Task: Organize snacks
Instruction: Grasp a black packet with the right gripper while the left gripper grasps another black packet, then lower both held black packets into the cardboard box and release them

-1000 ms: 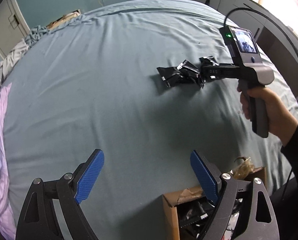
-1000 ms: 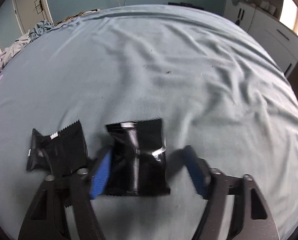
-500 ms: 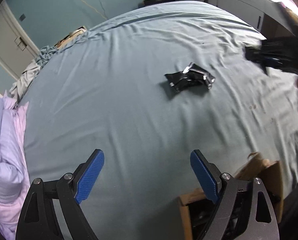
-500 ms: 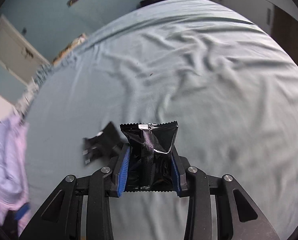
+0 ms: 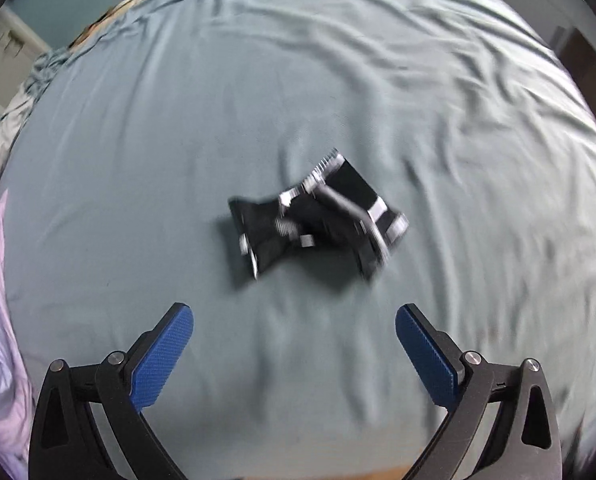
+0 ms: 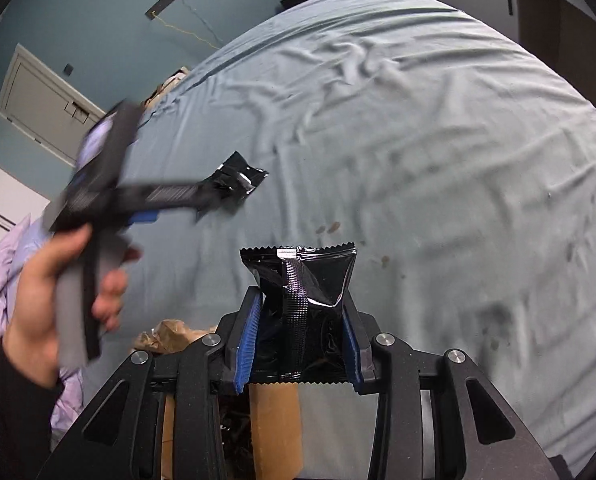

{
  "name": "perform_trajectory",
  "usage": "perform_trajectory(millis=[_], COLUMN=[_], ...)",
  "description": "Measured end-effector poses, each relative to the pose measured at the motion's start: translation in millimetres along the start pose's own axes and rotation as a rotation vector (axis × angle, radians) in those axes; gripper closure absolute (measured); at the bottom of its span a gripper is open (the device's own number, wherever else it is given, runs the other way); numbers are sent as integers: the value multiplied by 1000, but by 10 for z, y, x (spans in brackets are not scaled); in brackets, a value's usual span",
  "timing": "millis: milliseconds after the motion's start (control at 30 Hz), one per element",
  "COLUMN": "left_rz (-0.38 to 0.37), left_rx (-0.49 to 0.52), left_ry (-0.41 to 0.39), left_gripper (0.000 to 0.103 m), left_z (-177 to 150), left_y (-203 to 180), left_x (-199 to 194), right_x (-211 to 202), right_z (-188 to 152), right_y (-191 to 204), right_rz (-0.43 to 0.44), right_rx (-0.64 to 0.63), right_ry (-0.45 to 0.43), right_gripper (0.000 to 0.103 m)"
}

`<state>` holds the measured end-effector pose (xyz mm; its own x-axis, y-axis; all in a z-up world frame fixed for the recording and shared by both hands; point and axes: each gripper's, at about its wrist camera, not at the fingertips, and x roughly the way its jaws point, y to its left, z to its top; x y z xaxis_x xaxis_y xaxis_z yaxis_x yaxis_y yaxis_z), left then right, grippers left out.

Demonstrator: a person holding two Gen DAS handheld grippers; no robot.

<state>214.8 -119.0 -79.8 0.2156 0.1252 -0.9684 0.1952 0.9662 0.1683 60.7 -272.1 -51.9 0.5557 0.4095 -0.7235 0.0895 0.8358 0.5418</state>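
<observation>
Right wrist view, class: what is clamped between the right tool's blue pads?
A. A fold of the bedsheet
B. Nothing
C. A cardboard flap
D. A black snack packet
D: the black snack packet stands upright between the right tool's blue pads, which press on its sides above the cardboard box, clear of the bedsheet.
</observation>
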Motion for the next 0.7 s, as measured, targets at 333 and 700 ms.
perform_trajectory(millis=[333, 700], left_rz=[24, -53], left_rx=[-68, 79], left_ry=[36, -168], left_gripper=[3, 80], left_z=[460, -198], left_y=[-235, -338], left_x=[501, -275], right_x=[603, 669], right_z=[155, 159], right_y=[-121, -81], right_rz=[1, -59], right_rx=[51, 59], right_ry=[161, 136], right_gripper=[68, 68])
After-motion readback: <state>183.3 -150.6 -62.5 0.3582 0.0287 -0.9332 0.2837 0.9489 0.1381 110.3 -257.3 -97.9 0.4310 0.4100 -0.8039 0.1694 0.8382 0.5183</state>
